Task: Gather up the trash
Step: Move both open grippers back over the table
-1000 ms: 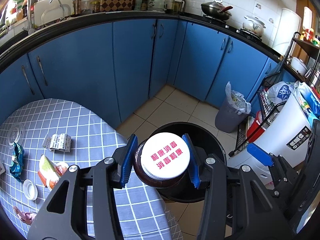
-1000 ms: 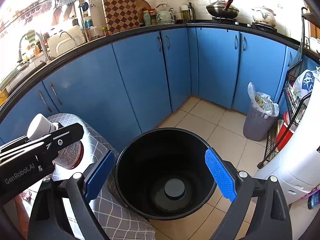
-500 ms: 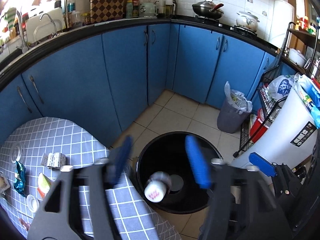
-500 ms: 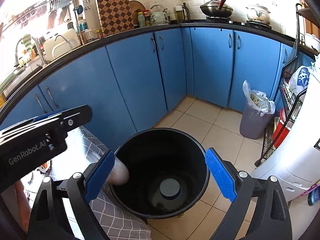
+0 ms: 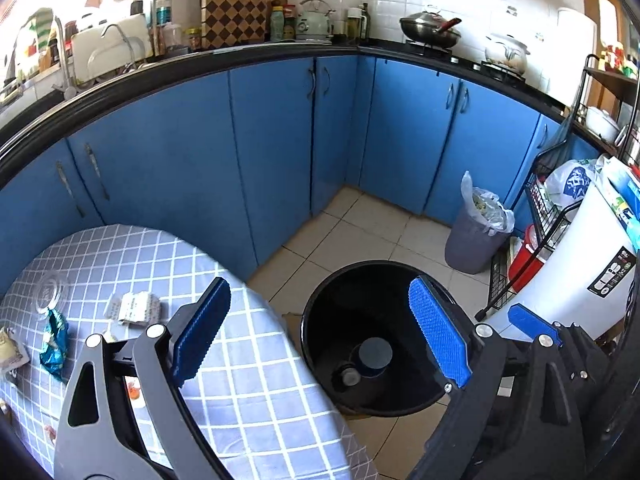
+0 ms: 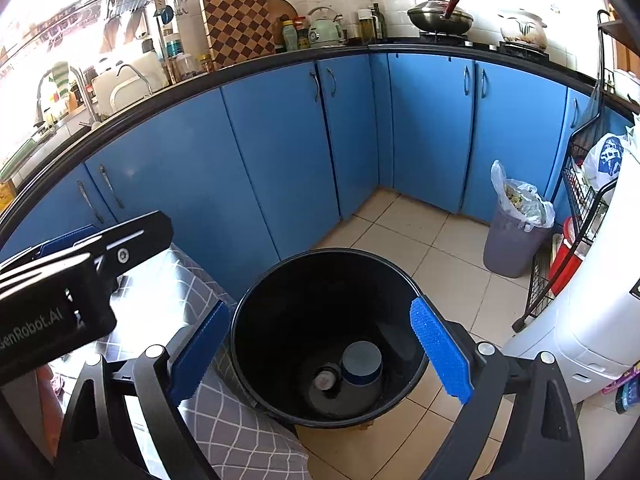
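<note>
My left gripper (image 5: 319, 304) hovers over the near edge of the checked table (image 5: 248, 360) and the black bin (image 5: 374, 264). Its jaws are still opening and nothing is between the blue pads. The brown jar (image 5: 349, 377) lies at the bottom of the bin beside a round grey-blue container (image 5: 374, 354). My right gripper (image 6: 320, 308) stands open and empty above the same bin (image 6: 320, 251), where the jar (image 6: 326, 380) shows too. Left on the table are a blue wrapper (image 5: 54, 340), a folded printed sheet (image 5: 134, 308) and a clear lid (image 5: 48, 292).
Blue cabinets (image 5: 280, 152) curve round behind the table and bin. A grey bin with a plastic liner (image 5: 476, 236) stands on the tiled floor at the right. A white appliance (image 5: 580, 280) and a wire rack (image 5: 552, 208) crowd the right side.
The left jaws have opened and let the white-lidded jar go; it fell into the black bin and now lies on its bottom. The right gripper has stayed put, open.
</note>
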